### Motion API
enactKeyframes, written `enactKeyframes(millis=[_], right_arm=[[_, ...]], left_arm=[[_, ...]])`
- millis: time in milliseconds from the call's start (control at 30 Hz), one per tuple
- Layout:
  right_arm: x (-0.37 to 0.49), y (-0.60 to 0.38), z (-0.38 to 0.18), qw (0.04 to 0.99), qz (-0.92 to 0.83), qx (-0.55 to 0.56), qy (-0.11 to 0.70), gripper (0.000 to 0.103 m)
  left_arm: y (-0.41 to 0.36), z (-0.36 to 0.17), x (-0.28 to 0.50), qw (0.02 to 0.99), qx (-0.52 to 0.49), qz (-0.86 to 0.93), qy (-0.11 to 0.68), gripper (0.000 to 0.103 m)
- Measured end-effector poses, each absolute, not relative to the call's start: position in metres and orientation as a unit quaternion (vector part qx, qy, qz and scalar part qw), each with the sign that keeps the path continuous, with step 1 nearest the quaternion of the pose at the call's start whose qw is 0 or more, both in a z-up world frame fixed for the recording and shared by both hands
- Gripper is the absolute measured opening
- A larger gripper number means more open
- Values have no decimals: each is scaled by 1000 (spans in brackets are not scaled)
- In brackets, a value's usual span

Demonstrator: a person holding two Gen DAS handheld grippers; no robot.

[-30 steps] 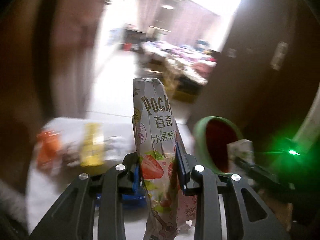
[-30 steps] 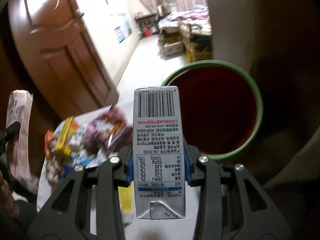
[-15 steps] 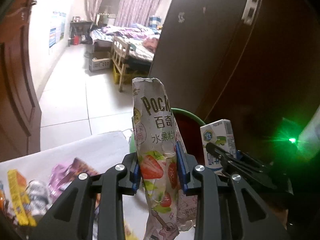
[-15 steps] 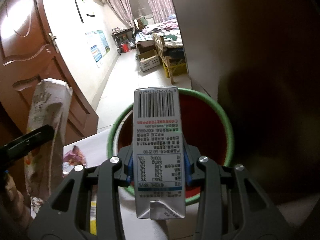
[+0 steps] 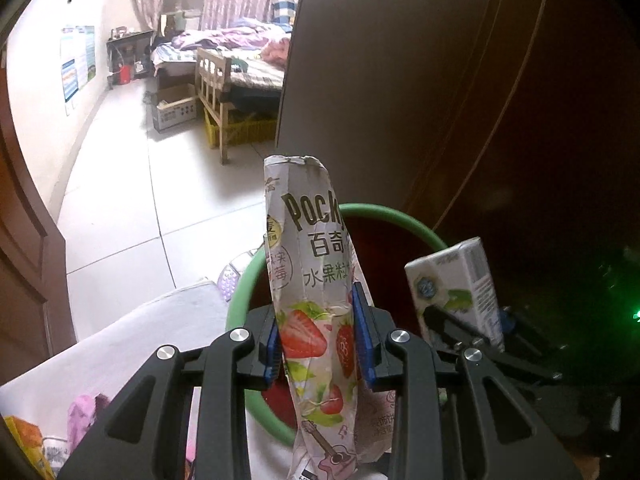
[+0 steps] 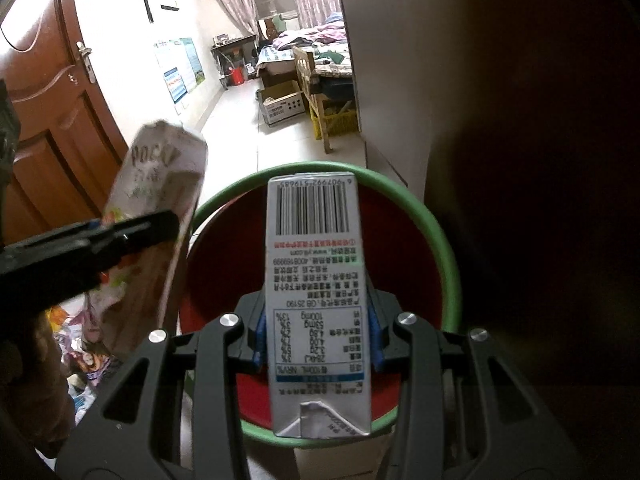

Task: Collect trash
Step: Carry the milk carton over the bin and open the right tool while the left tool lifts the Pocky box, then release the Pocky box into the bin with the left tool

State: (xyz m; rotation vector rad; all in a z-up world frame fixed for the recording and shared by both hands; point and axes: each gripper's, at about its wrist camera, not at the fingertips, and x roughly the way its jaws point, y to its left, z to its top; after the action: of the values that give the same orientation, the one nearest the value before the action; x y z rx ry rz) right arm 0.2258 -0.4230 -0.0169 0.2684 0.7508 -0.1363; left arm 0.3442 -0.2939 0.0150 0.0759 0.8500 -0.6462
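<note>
— While clamped on the Pocky wrapper (image 5: 316,312), left gripper (image 5: 320,336) held upright before the green-rimmed bin (image 6: 444,248)?
— Yes. Jaws pinched tight at the strawberry print; wrapper top rising in front of the bin's rim.
— And the right gripper (image 6: 318,328)?
— Closed on the milk carton (image 6: 316,280), barcode end up, poised over the bin's red interior.
— Beyond?
— More wrappers (image 6: 86,354) left of the bin, on the white surface (image 5: 132,336).

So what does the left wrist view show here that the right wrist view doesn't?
Only the left wrist view shows the Pocky wrapper's strawberry print face-on, clamped in the left gripper, and the milk carton's green-and-white front. Only the right wrist view shows the carton's barcode panel, clamped in the right gripper, and the door handle. Both show the green-rimmed bin and the bed.
</note>
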Motion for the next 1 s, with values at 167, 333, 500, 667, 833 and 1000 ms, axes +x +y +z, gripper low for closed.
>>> enactKeyframes(millis=[167,333,500,667,833,1000], right_arm=[[227,-426,-25,916,-78,126,373,37],[225,-423,-24,919,-79,119,367,72],[219,-416,-18,928,-76,109,348,99],[213,-407,-16,928,-76,99,350,99],[202,-385,-14,930,-56,82,355,99],[181,-358,-13,926,-30,69,370,99]], left_arm=[[-303,11,347,859,54,-307,406,41],[-300,11,347,865,50,-296,402,65],[-271,16,336,876,16,-275,397,88],[-239,23,317,891,-5,-239,386,95],[-203,32,287,897,-35,-214,386,95],[-165,41,258,899,-61,-192,389,95]])
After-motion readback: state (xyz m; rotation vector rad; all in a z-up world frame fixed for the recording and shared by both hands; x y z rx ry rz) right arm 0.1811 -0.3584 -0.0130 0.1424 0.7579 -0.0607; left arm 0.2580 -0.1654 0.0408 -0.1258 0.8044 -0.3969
